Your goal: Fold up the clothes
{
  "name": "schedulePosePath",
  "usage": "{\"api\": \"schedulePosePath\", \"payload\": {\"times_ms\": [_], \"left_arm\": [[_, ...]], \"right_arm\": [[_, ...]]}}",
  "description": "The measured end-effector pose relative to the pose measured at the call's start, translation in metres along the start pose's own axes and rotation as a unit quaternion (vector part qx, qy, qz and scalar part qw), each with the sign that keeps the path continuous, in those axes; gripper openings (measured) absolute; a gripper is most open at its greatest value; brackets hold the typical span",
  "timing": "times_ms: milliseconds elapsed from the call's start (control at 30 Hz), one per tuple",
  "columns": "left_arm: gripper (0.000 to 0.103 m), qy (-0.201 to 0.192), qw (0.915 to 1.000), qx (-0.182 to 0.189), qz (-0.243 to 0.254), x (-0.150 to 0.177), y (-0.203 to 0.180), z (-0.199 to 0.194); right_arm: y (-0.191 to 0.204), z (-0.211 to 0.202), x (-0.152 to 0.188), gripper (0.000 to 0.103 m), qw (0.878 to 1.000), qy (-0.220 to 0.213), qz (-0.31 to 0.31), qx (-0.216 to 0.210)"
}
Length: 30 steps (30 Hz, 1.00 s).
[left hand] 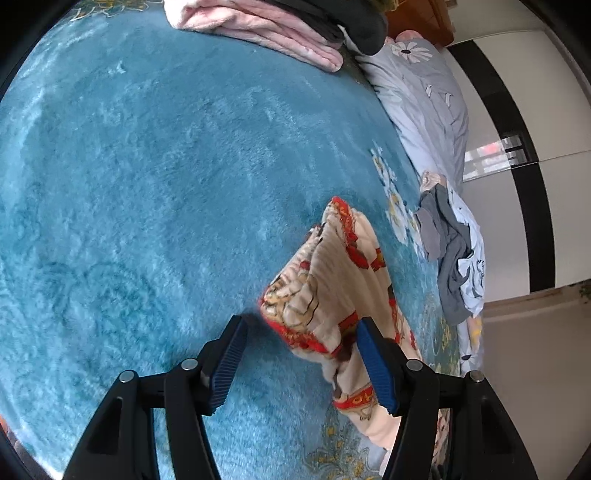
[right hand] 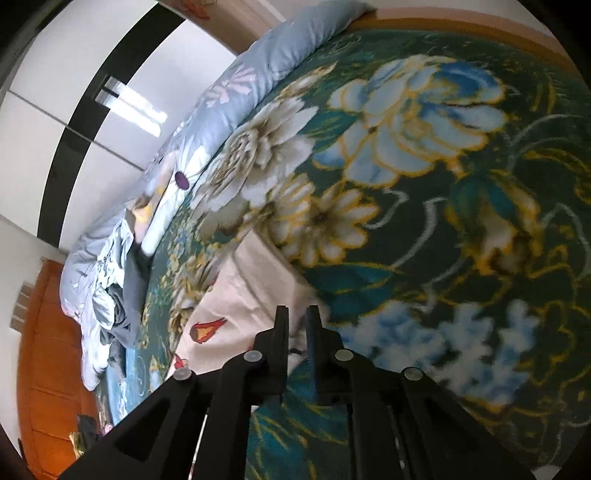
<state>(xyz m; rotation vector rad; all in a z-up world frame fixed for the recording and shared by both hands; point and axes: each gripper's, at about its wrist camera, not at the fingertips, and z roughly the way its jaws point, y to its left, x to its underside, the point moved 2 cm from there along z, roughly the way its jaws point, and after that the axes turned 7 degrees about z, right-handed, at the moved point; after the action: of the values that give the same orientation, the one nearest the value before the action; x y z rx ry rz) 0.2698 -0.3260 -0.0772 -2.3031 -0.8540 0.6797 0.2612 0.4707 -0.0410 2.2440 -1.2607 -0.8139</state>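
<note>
Clothes to fold lie on a bed covered by a teal blanket [left hand: 147, 166]: a cream garment with red trim [left hand: 332, 280] sits bunched just ahead of the left gripper [left hand: 299, 350], whose jaws stand wide open, part of the cloth between them but not pinched. Only the left wrist view shows the folded pink blanket [left hand: 258, 26] at the far edge and a grey heap of clothes [left hand: 447, 243] to the right. The right wrist view shows the blanket's big flower print [right hand: 406, 122] and the same garment's plain cream side [right hand: 243, 295], with the right gripper [right hand: 297, 321] over its edge, jaws slightly apart and not pressing on the cloth.
</note>
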Motion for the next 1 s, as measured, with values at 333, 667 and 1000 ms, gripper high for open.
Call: {"api": "schedulePosePath", "payload": {"times_ms": [333,667,1000], "left_arm": [[0.066,-0.033,0.9983,0.048,0.007,0.000,0.000,0.012],[0.066,-0.053,0.9936,0.100,0.006,0.010,0.006,0.009],[0.037,-0.070,0.9958,0.057,0.012,0.009,0.000,0.015]], "right_arm": [[-0.029,0.016,-0.002,0.030,0.991,0.028,0.094,-0.087],[-0.018,0.028,-0.001,0.032,0.989,0.028,0.085,-0.117],[-0.008,0.036,0.000,0.021,0.988,0.031,0.110,-0.103]]}}
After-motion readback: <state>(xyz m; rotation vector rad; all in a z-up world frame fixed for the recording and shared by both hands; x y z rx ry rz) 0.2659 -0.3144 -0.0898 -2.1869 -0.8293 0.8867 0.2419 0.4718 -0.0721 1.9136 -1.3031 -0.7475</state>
